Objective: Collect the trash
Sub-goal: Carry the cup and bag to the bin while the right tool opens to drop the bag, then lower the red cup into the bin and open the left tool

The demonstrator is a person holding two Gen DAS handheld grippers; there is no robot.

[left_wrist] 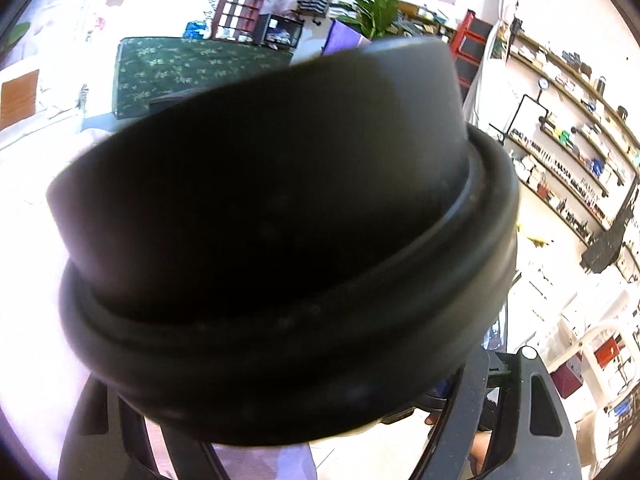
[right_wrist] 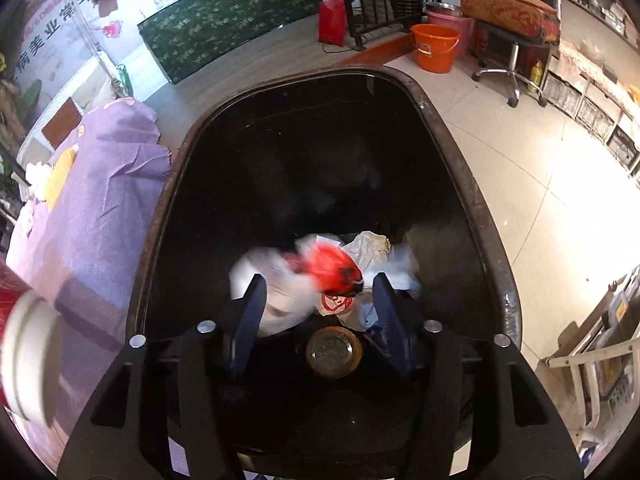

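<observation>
Right gripper (right_wrist: 318, 300) jaws apart over black bin (right_wrist: 492, 240); red-white trash (right_wrist: 320, 276) blurred between, bin's 6 o'clock. Left gripper (left_wrist: 304, 456) clamps bin lid (left_wrist: 280, 240). Tissues (right_wrist: 38, 178) at 9 o'clock likely remain.

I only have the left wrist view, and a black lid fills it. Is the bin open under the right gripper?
Observer: Yes, the black bin stands open right below the right gripper.
Operator: Is that gripper gripping anything?
Observer: No, its jaws stand apart; a blurred white and red bag shows between them, over the trash inside.
Operator: Anything beside the bin?
Observer: A purple cloth lies against its left side in that view.
</observation>
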